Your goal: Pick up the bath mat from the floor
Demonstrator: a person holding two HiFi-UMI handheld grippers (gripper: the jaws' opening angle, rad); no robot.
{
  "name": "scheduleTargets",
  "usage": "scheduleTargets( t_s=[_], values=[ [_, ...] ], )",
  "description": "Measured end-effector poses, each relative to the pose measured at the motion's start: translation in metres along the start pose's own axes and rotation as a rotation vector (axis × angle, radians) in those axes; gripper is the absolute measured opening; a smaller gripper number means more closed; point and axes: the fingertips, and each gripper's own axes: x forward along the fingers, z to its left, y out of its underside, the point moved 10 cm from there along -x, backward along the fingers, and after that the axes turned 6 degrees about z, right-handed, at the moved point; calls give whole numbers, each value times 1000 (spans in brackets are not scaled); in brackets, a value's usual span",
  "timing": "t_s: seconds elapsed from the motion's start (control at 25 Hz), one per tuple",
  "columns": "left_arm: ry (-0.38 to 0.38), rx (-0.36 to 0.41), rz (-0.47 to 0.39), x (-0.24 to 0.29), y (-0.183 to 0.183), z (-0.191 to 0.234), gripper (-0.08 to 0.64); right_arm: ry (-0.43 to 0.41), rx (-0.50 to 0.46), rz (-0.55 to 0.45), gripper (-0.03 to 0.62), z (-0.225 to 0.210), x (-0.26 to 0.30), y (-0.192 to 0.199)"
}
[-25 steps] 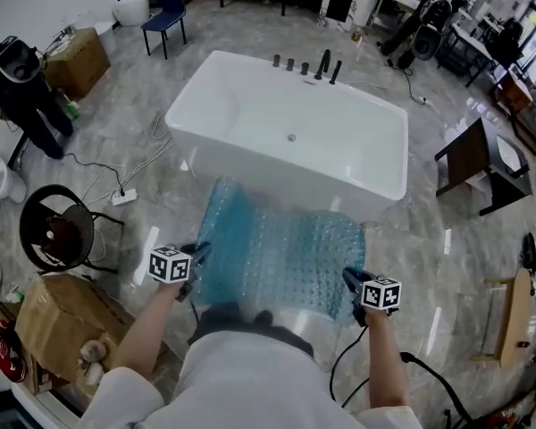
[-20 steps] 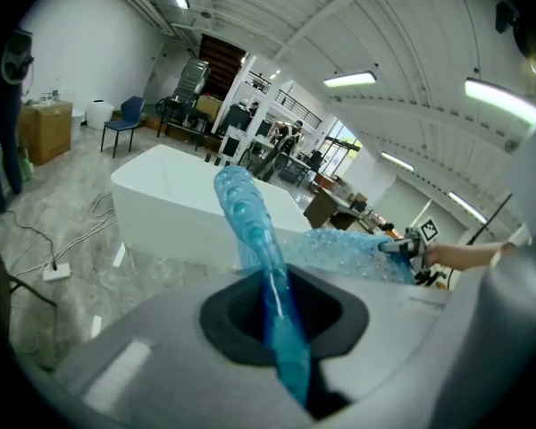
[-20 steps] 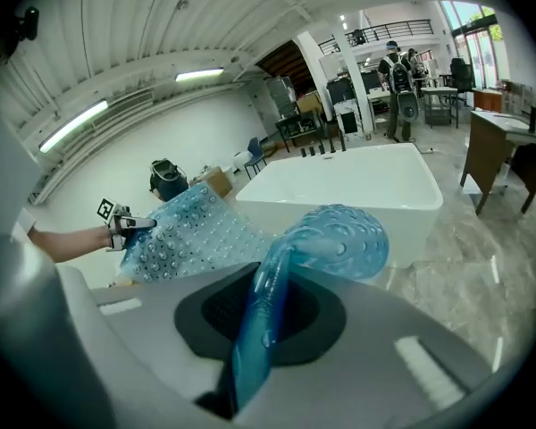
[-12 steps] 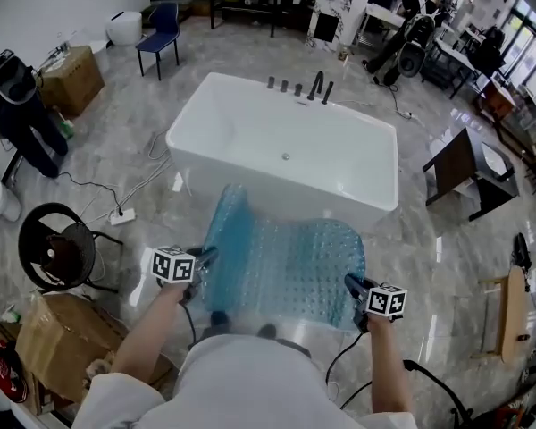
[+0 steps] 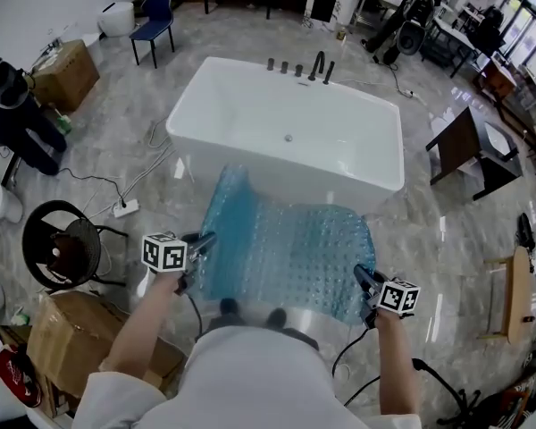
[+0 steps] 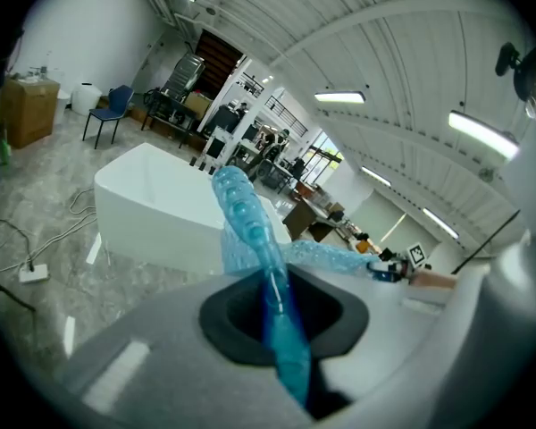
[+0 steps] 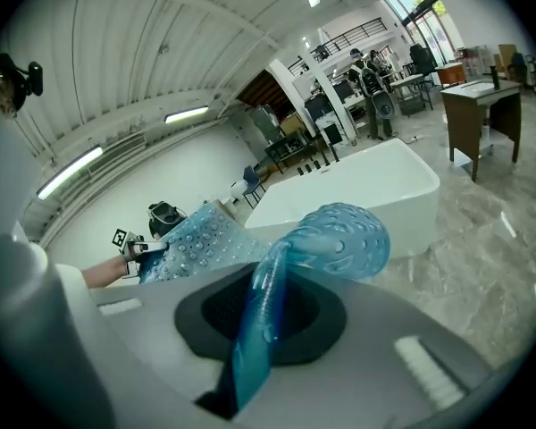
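Observation:
The bath mat (image 5: 281, 253) is translucent blue with bubble-like studs. It hangs spread between my two grippers in front of the white bathtub (image 5: 286, 137), its far left corner curling up. My left gripper (image 5: 199, 243) is shut on the mat's near left edge; in the left gripper view the blue edge (image 6: 272, 307) is pinched between the dark pads. My right gripper (image 5: 364, 280) is shut on the near right edge, and the right gripper view shows the mat (image 7: 259, 329) clamped and curling over beyond the jaws.
A cardboard box (image 5: 62, 329) and a round black stool (image 5: 58, 244) stand at the left, with a power strip and cable (image 5: 125, 206) on the marble floor. A dark side table (image 5: 469, 155) is at the right. A person (image 5: 13, 114) stands far left.
Both grippers have risen with the mat, which now hangs higher and more spread out. The right gripper has shifted slightly outward to the right.

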Motion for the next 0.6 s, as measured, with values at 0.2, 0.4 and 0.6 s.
scheduleTargets(
  t_s=[0.2, 0.4, 0.6],
  values=[
    [15, 7, 11, -3, 8, -7, 25, -1, -2, 13, 28, 4, -6, 13],
    [26, 14, 22, -3, 12, -13, 25, -8, -2, 19, 28, 7, -9, 18],
    [38, 16, 32, -2, 19, -15, 25, -16, -16, 23, 26, 11, -10, 22]
  ],
)
